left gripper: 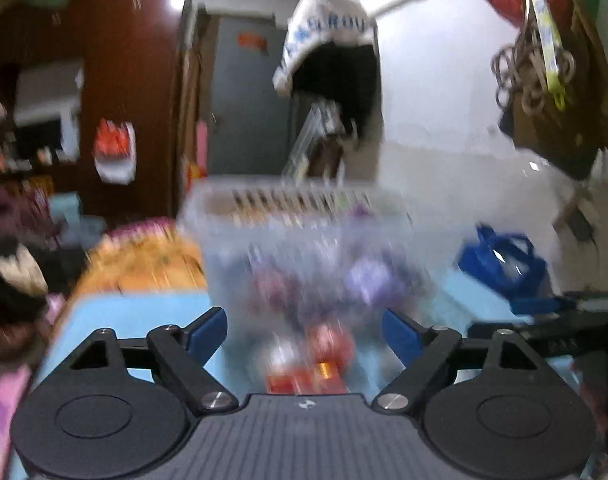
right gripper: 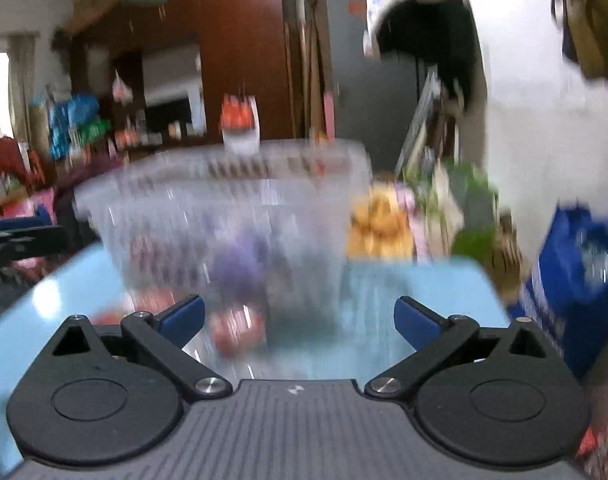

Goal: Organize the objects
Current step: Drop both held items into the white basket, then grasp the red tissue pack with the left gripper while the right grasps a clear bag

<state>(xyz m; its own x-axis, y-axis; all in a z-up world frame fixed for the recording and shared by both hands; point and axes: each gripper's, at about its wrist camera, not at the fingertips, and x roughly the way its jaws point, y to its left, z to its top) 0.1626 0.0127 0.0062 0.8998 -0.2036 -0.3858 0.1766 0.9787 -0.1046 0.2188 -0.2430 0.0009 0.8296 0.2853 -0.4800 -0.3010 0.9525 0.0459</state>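
Note:
A clear plastic basket (left gripper: 295, 216) with a slotted rim stands on the light blue table (left gripper: 135, 312), holding blurred purple and red items (left gripper: 368, 276). My left gripper (left gripper: 304, 334) is open just in front of it, blue pads wide apart, with nothing between them. Small red packets (left gripper: 304, 380) lie on the table right below its jaws. In the right wrist view the same basket (right gripper: 223, 188) sits ahead and left of centre. My right gripper (right gripper: 299, 320) is open wide, nothing gripped; a red item (right gripper: 235, 332) lies by the left pad. Both views are motion-blurred.
A blue bag (left gripper: 500, 264) stands at the table's right side, also the blue bag (right gripper: 576, 276) in the right view. An orange-yellow patterned cloth (left gripper: 143, 260) lies left of the basket. A dark wooden cabinet (left gripper: 127, 80), a grey door (left gripper: 247, 108) and hanging bags (left gripper: 552, 60) fill the background.

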